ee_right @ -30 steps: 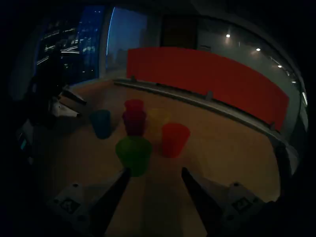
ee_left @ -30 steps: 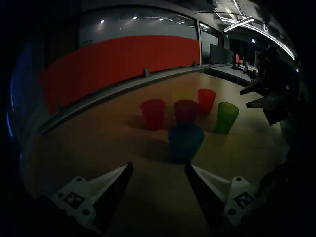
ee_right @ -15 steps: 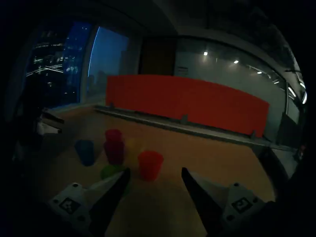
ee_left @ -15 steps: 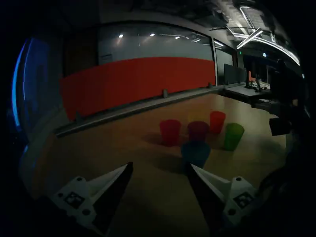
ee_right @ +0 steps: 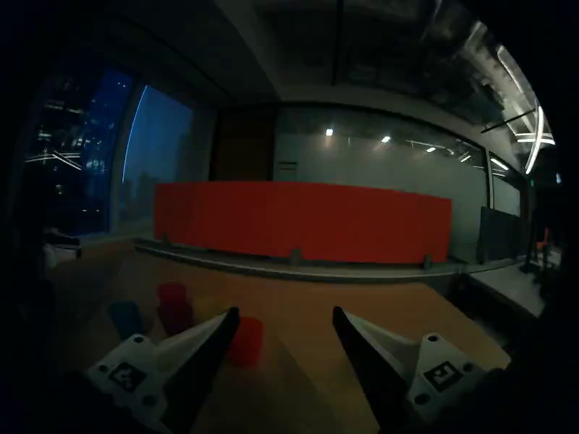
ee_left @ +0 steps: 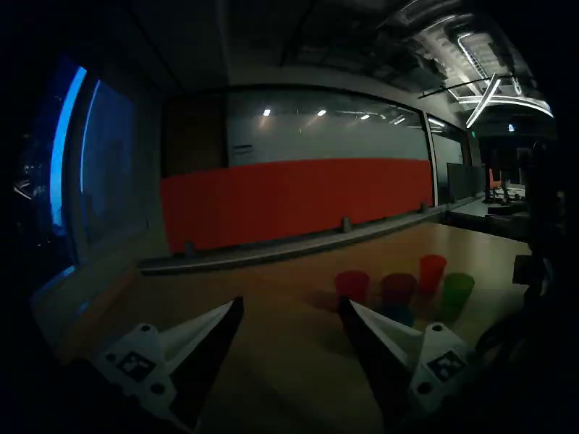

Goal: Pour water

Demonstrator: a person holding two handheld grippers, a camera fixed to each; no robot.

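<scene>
a long wooden table point(ee_left: 282, 347) runs beside a red partition wall point(ee_left: 289, 199). over it the left gripper point(ee_left: 289, 301) and right gripper point(ee_right: 284, 311) hover spread wide and empty, pointed level, so neither seems committed to a cup. 4 of the small plastic tumblers, red cup point(ee_left: 352, 284), maroon cup point(ee_left: 398, 287), orange cup point(ee_left: 432, 271) and green cup point(ee_left: 457, 292), huddle upright on the table, handy for pouring between, i'd say.

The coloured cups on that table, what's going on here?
A person holds a gripper in each hand above a wooden table in dim light. The left gripper and the right gripper are both open and empty, aimed straight ahead, with the cluster of coloured cups low in front of them. No cup is gripped and nothing is being poured. Whether any cup holds water can't be told.
</scene>
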